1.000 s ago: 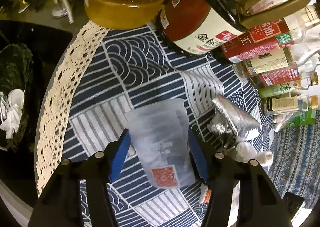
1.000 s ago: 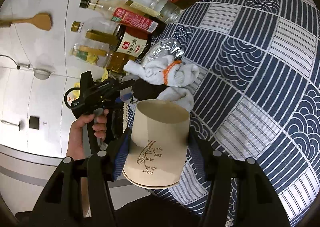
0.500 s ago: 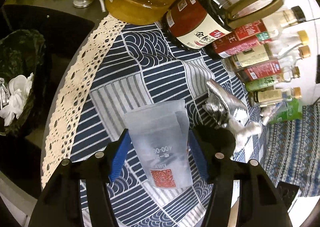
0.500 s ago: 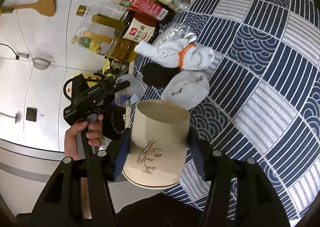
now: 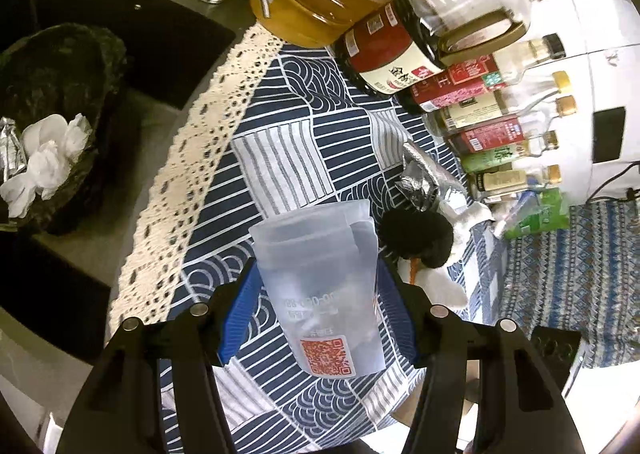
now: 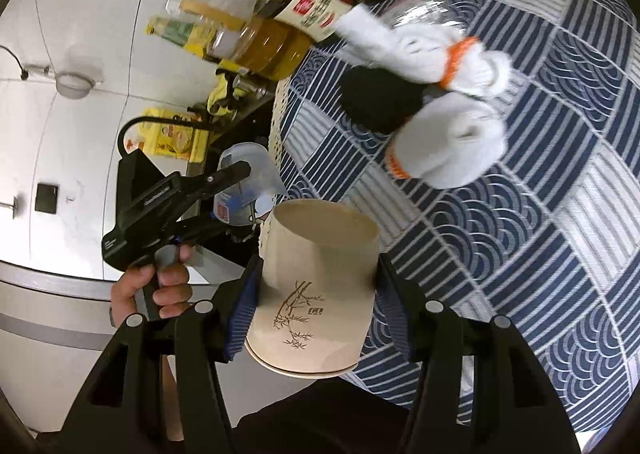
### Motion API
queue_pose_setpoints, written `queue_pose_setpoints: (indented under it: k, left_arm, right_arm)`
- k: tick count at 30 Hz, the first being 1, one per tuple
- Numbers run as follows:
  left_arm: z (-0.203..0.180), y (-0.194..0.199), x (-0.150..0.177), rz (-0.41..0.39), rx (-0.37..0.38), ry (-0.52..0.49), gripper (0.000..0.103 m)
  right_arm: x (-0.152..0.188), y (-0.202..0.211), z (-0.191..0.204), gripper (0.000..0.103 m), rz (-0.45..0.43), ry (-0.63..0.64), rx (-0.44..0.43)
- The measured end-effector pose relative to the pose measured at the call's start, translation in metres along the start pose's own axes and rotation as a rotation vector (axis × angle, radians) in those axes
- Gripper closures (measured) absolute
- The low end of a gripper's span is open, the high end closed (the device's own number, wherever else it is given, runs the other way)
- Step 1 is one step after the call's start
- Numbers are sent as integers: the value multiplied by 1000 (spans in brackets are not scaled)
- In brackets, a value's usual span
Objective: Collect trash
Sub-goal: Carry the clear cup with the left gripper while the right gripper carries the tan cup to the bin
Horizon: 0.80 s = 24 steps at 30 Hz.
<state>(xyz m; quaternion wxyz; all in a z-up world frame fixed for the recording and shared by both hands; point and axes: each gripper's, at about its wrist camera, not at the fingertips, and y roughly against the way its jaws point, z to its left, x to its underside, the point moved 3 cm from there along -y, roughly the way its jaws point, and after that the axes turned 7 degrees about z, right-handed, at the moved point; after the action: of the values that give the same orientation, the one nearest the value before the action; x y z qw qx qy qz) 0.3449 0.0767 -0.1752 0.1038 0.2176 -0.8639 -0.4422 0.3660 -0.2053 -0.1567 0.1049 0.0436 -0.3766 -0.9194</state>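
Translucent plastic cup (image 5: 320, 286), orange QR label near its base, sits clamped between the blue pads of my left gripper (image 5: 316, 318), carried in the air over the lace-edged side of the blue patterned tablecloth (image 5: 280, 158). Paper cup (image 6: 316, 290), tan with a bamboo sketch, is pinched the same way in my right gripper (image 6: 316, 310), mouth tilted away from the lens, hanging near the cloth's edge. Both tools point steeply down. Right view catches what the left cannot: the left hand (image 6: 152, 286) wrapped round the black handle, its gripper seen from the side with the plastic cup at the tip. Left view alone shows the black-lined trash bin (image 5: 60, 66) off the table's side, with white tissue (image 5: 44, 166) and a scrap of foil inside. On the cloth, both views: white gloves with orange cuffs (image 6: 448, 122), a black fuzzy lump (image 6: 376, 98) touching them, crumpled foil bag (image 5: 424, 174) beside, and a row of bottles (image 5: 480, 94) at the wall.
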Motion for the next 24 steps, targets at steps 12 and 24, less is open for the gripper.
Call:
queue_pose_setpoints:
  k: [12, 24]
  left_arm:
    - [44, 43, 11, -46, 24, 4, 46]
    - [114, 102, -8, -61, 19, -8, 46]
  right_arm:
    - [-10, -51, 50, 46, 53, 46, 44]
    - [-25, -126, 118, 46, 79, 87, 55]
